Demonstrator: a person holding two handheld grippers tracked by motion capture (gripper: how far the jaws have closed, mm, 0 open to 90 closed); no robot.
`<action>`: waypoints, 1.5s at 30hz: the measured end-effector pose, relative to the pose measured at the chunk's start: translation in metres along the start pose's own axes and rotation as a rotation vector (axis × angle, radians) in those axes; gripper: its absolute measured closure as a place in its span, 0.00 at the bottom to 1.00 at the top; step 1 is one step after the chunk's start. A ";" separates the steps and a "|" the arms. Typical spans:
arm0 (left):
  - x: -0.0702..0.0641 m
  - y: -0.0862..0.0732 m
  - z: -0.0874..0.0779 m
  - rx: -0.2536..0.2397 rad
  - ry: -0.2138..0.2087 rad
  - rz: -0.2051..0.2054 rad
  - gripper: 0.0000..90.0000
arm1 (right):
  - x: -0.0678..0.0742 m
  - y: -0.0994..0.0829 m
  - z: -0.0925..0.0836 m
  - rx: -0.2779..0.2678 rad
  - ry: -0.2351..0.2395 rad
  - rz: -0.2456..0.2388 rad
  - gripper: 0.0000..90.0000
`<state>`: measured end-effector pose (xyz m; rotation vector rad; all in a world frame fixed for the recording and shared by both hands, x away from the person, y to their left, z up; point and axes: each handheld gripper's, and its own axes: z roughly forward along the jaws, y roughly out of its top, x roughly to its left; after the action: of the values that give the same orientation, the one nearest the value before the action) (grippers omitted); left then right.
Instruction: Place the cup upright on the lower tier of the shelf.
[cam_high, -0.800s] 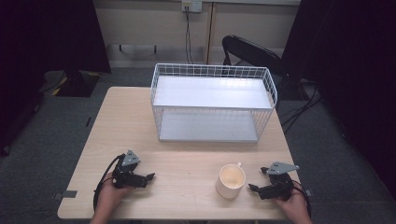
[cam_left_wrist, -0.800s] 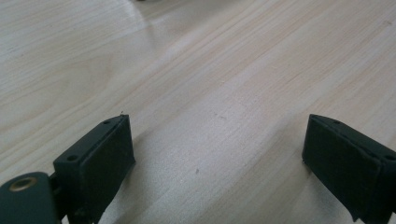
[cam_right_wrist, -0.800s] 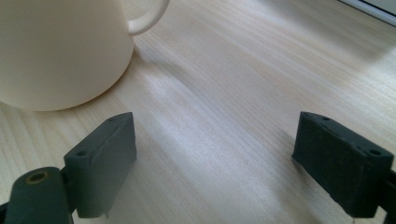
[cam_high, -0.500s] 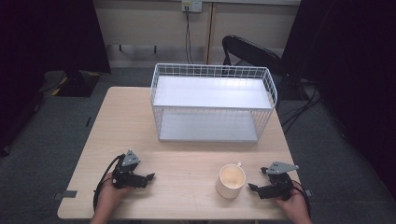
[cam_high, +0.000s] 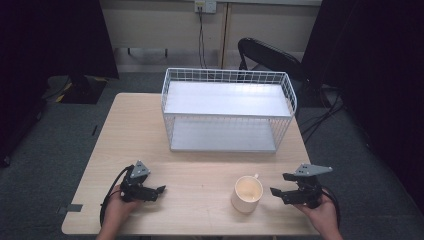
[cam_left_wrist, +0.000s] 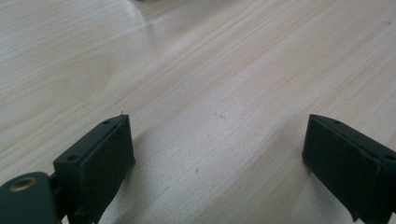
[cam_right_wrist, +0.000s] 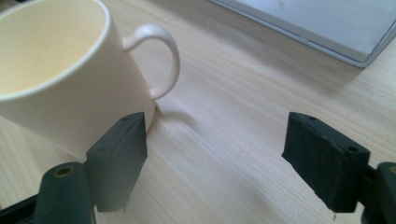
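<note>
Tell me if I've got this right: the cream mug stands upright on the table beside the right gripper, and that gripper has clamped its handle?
Not quite. The mug does stand upright on the table beside the right gripper, but nothing is clamped. The right gripper view shows its jaws wide apart with only bare wood between them, and the handle free beyond them.

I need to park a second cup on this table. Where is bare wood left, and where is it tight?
Bare wood lies between the left gripper and the mug, along the strip in front of the wire rack, and on the table left of the rack. It is tight between the mug and the right gripper.
</note>
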<state>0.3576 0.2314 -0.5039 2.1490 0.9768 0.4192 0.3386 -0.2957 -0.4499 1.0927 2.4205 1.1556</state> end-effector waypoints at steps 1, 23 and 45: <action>0.000 0.000 0.000 0.000 0.000 0.000 0.09 | 0.000 0.000 0.000 0.000 0.000 0.000 0.23; 0.000 0.000 0.000 0.000 0.000 0.000 0.09 | 0.034 0.039 -0.004 -0.026 0.072 -0.045 0.24; -0.001 0.000 0.000 0.001 -0.003 -0.011 0.09 | 0.054 0.047 0.034 0.145 0.118 -0.034 0.54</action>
<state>0.3572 0.2311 -0.5039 2.1436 0.9870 0.4095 0.3429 -0.2189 -0.4324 1.0459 2.6394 1.0765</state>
